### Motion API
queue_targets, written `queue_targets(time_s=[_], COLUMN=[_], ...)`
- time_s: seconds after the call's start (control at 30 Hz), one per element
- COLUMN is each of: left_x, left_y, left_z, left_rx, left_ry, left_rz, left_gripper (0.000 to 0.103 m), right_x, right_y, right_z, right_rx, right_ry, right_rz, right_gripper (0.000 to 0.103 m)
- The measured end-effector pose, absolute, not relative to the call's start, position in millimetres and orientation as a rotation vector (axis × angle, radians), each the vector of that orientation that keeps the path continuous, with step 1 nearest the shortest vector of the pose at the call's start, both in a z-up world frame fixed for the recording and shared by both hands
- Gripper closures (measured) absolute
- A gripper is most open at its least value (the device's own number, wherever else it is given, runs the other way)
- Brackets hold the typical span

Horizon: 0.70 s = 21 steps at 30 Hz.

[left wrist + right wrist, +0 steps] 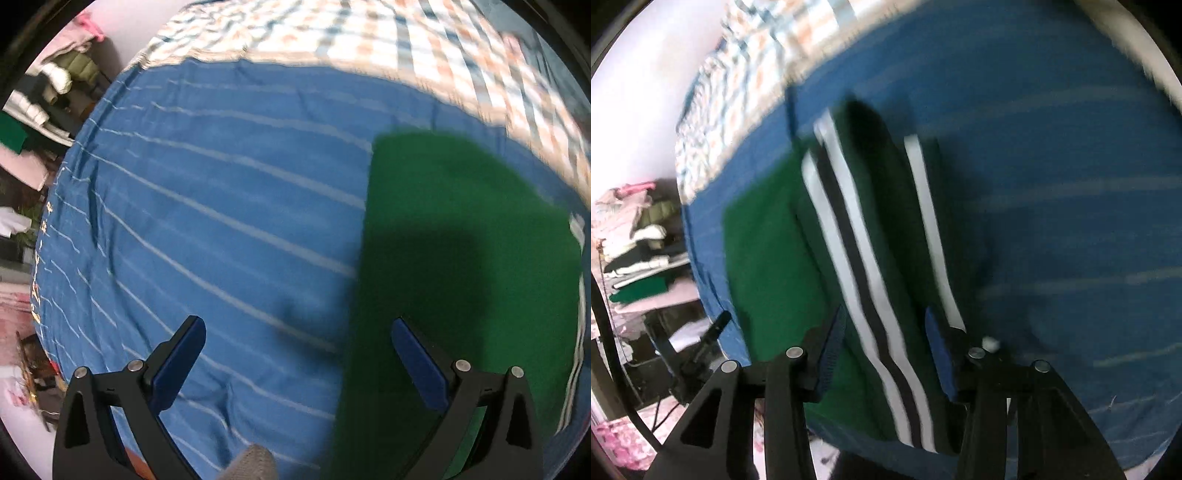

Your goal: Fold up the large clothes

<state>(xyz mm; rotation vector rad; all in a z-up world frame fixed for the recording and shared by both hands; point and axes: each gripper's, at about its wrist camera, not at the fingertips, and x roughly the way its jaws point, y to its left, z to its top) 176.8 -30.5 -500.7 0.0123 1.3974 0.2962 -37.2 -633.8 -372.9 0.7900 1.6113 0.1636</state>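
Green garment [768,258] lies flat on the blue striped sheet [221,184], its white-and-dark striped band [857,258] running down the centre of your right wrist view. Your right gripper [886,343] stands partly spread astride that band, pads not visibly pressing it. Your left gripper [295,354] hangs wide open at the lower frame, empty, with the garment's edge under its right finger [417,362].

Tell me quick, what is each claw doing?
Left gripper: open, holding nothing.
Right gripper: open, astride the green garment, not gripping it.
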Motion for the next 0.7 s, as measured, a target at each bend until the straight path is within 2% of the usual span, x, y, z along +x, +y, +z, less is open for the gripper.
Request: queue_targets(time_s=[0.07, 0.1, 0.13, 0.17, 0.37, 0.6, 0.7], left_x=[172.3, 172.0, 173.3, 174.8, 170.7, 169.6, 167.0], left_y=[-35.2, -36.7, -37.5, -37.3, -35.4, -24.7, -6.3], left_z=[-502.7, -503.8, -505.2, -505.4, -497.3, -494.7, -493.2], left_rx=[0.058, 0.084, 0.103, 0.104, 0.075, 0.006, -0.133], left_ry=[1.365, 1.356, 1.356, 1.356, 1.347, 1.366, 1.359], left_rz=[0.312, 0.313, 0.314, 0.314, 0.274, 0.266, 0.229], left_gripper=[0.000, 0.000, 0.000, 0.000, 0.000, 0.000, 0.000], right_x=[-41.6, -41.8, -41.8, -41.6, -62.4, -59.6, -57.7], right_y=[-623.2, -621.1, -618.6, -614.6, -620.5, -619.5, -635.9], right_z=[-381.8, -382.1, -381.1, -379.4, -337.7, -374.3, -372.5], right_rx=[0.766, 0.762, 0.751, 0.715, 0.598, 0.616, 0.723], right_ry=[1.608, 1.596, 1.590, 1.588, 1.496, 1.588, 1.573], right_rz=[0.161, 0.159, 0.151, 0.141, 0.033, 0.005, 0.083], right_gripper=[0.058, 0.064, 0.090, 0.099, 0.100, 0.099, 0.075])
